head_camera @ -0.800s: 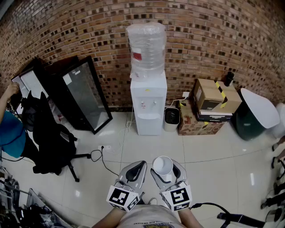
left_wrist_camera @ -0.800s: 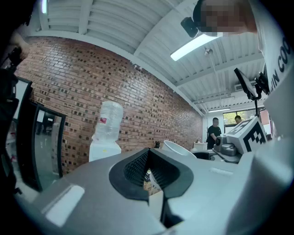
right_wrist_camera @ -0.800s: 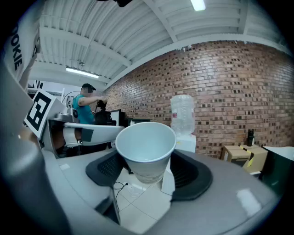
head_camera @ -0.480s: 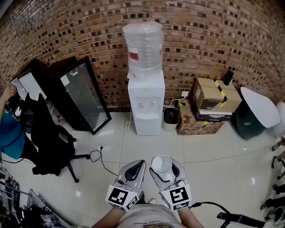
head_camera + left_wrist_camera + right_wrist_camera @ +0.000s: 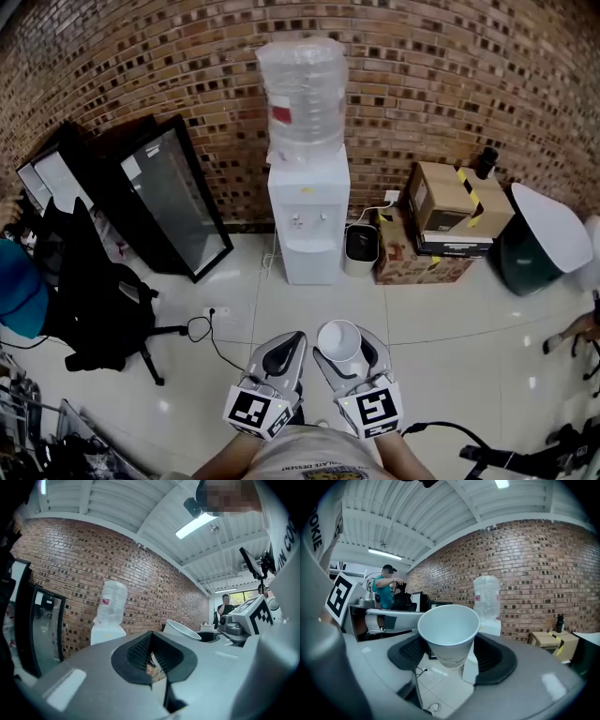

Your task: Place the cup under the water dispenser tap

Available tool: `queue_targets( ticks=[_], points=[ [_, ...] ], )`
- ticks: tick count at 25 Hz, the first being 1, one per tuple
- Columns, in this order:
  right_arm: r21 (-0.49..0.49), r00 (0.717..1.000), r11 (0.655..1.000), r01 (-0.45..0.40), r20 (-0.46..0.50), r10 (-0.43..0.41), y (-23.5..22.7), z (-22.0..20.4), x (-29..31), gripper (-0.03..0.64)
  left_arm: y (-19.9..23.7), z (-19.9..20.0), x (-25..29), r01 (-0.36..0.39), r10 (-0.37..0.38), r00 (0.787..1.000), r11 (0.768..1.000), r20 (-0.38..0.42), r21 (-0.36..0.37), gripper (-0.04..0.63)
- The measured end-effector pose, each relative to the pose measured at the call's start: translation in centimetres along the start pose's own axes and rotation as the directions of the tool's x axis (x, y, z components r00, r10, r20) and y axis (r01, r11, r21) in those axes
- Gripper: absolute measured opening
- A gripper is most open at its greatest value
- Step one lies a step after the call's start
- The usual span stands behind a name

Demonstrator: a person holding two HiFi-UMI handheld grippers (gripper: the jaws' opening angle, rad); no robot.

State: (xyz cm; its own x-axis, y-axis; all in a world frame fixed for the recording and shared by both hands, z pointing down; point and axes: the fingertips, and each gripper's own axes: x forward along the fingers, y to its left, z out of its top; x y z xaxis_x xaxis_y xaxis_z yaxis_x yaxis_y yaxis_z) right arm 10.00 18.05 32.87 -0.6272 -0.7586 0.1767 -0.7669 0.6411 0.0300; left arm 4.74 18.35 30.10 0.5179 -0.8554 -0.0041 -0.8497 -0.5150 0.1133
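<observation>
A white paper cup (image 5: 340, 341) (image 5: 448, 633) stands upright between the jaws of my right gripper (image 5: 344, 352) (image 5: 452, 656), which is shut on it. The cup is empty. Beside it my left gripper (image 5: 282, 354) (image 5: 153, 654) is shut with nothing in it; the cup's rim (image 5: 183, 629) shows to its right. Straight ahead, a white water dispenser (image 5: 308, 217) (image 5: 488, 620) (image 5: 107, 630) with a clear bottle (image 5: 305, 94) on top stands against the brick wall. Its taps (image 5: 312, 222) sit above a recess on its front. Both grippers are low in the head view, some floor away from the dispenser.
Black glass-fronted panels (image 5: 173, 202) lean on the wall left of the dispenser. A small black bin (image 5: 360, 246), cardboard boxes (image 5: 450, 216) and a dark bin with a white lid (image 5: 539, 244) stand to its right. A black office chair (image 5: 98, 300) and a floor cable (image 5: 202, 328) lie at left.
Both grippers have stayed close together with the cup held. The view has shifted slightly, and the dispenser now sits a touch higher and nearer in the head view.
</observation>
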Motion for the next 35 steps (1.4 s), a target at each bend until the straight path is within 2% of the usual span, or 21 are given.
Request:
queue_targets(
  ticks=[7,17,35],
  points=[
    [-0.007,1.000,1.000,-0.002,-0.007,0.002,-1.6,0.4,4.8,0.322,3.7,-0.5,3.5,0.020,-0.020,1.000,1.000,0.003,-0.014,-0.008],
    [0.008,0.999,1.000,0.005,-0.047,-0.005,-4.3,0.6,13.1,0.322,10.8,-1.1,9.0,0.044,-0.046,0.998,0.997,-0.035,-0.062,-0.008],
    [-0.011,0.992,0.998,0.062,-0.108,-0.063,-8.1,3.3,26.3,0.322,22.6,0.3,17.1,0.093,-0.099,0.994,0.989,-0.050,-0.112,-0.008]
  ],
)
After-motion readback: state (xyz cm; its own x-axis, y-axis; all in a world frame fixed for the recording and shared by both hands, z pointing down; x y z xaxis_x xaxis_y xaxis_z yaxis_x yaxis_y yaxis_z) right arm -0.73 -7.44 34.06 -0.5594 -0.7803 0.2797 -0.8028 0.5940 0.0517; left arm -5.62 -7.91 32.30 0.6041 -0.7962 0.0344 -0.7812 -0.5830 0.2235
